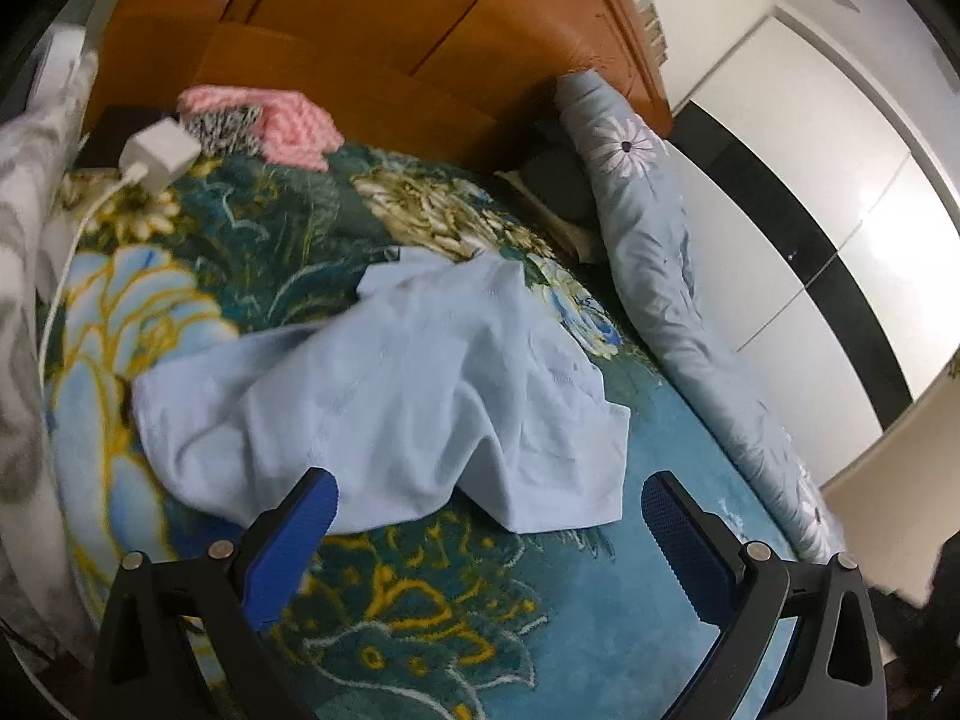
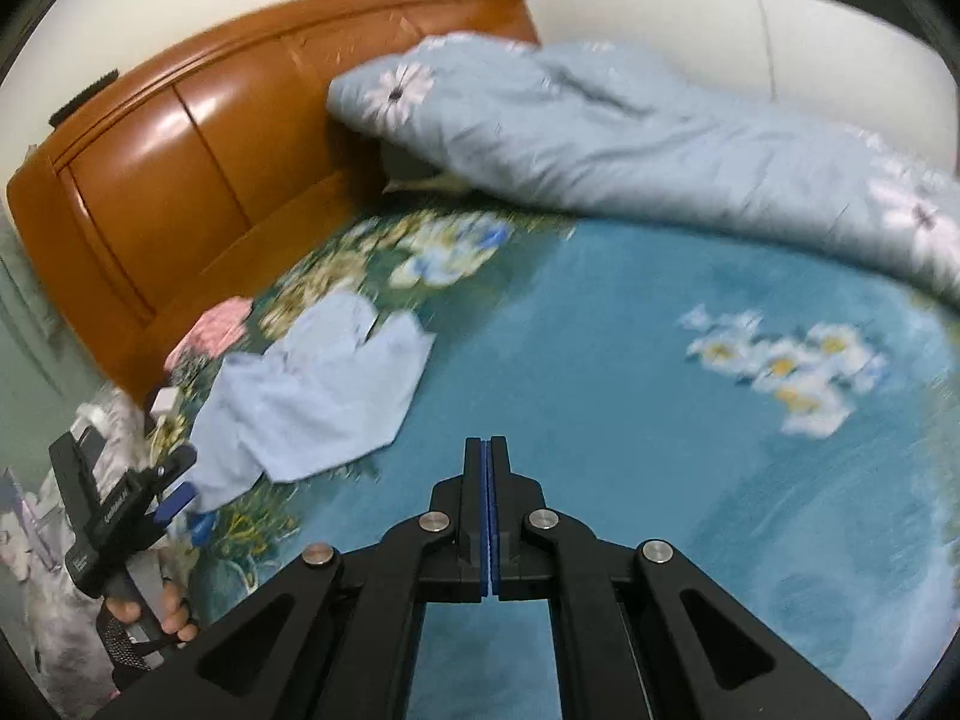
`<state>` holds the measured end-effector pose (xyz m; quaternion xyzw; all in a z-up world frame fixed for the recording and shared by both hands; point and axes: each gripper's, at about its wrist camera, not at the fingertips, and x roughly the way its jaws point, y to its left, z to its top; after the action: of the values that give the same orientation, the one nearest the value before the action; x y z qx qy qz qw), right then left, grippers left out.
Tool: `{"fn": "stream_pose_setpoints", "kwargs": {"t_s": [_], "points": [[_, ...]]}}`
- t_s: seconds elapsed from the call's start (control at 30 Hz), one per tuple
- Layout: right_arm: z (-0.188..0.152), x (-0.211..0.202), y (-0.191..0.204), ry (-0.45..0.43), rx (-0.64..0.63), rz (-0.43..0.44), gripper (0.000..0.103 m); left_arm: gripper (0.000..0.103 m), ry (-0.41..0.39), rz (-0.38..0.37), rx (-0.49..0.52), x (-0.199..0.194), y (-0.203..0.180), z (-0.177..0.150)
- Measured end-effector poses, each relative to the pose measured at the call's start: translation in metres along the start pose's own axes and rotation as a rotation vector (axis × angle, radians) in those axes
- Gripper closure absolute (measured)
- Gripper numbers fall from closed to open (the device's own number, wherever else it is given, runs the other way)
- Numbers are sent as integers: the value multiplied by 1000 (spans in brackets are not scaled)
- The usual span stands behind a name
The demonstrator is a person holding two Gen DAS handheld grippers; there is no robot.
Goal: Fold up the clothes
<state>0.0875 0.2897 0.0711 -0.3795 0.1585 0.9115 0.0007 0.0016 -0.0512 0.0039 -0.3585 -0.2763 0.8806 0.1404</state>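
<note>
The pale blue garment (image 1: 384,396) lies crumpled on the bed (image 1: 480,600), at twelve o'clock from the released left gripper (image 1: 489,516). The right gripper (image 2: 487,480), fingers clenched on nothing, sits apart at four o'clock. Best spread it flat first, taking opposite edges.

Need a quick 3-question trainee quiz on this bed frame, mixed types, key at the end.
1. True or false: the right claw is shut and holds nothing.
2. The light blue garment lies: A) flat and folded, B) crumpled on the floral blanket, C) hung on the headboard.
3. What white thing sits near the pink knit?

Key: 1 true; 2 B; 3 a charger with its cable.
</note>
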Motion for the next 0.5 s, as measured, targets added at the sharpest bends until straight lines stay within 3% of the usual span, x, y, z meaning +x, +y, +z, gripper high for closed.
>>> {"fn": "stream_pose_setpoints", "kwargs": {"t_s": [0.17,0.2,0.3,0.4,0.5], "points": [[-7,67,32,124,-40,96,100,0,-49,77,42,-4,-3,6],[-8,79,41,145,-55,112,93,0,-65,80,46,-5,-2,10],[-5,106,77,176,-116,164,54,0,-85,90,39,-2,4,24],[7,122,112,188,-197,196,50,0,-94,130,21,-1,11,29],[8,134,143,184,-304,198,42,0,-88,112,5,-6,14,28]]}}
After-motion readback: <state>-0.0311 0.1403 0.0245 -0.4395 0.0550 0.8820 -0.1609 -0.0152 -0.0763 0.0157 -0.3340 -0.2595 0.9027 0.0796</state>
